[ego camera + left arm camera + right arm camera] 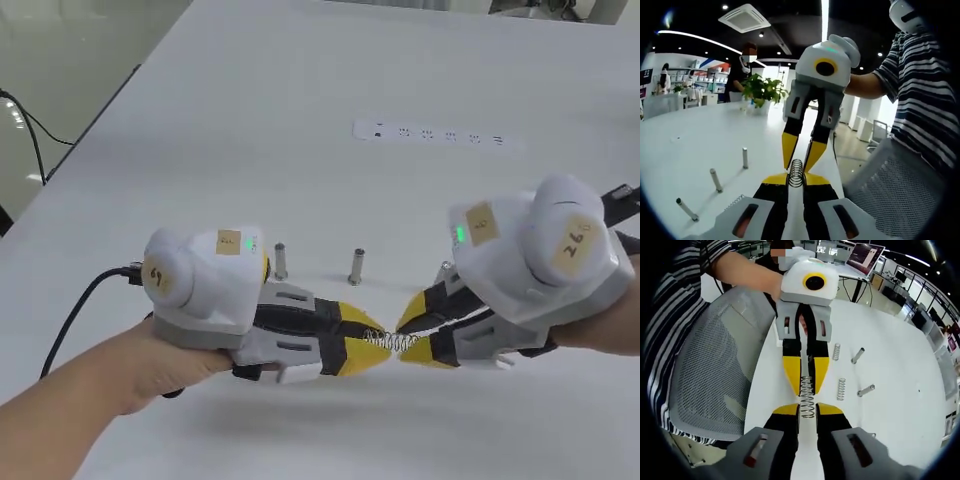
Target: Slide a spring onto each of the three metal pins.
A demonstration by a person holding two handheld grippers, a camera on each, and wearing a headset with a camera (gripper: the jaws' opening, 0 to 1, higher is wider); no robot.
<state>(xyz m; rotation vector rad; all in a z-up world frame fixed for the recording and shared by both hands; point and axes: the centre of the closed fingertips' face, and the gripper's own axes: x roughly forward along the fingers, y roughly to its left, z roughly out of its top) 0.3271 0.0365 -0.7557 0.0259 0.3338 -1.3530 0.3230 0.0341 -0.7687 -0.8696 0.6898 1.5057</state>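
A small metal spring (399, 344) hangs above the white table (300, 120) between two yellow-tipped grippers that meet tip to tip. My left gripper (385, 345) comes in from the left and is shut on one end of the spring (796, 173). My right gripper (406, 342) comes in from the right, its tips closed against the other end (807, 399). Two upright metal pins (280, 260) (357, 267) stand just behind the grippers. Three bare pins (745, 157) (716, 180) (687, 209) appear in the left gripper view. Two loose springs (836, 351) (841, 388) lie beside pins (857, 355) (866, 390).
A white power strip (435, 133) lies at the back of the table. A black cable (70, 310) trails from the left gripper towards the table's left edge. A grey mesh chair (715, 370) and the person's striped shirt (920, 90) are close behind the grippers.
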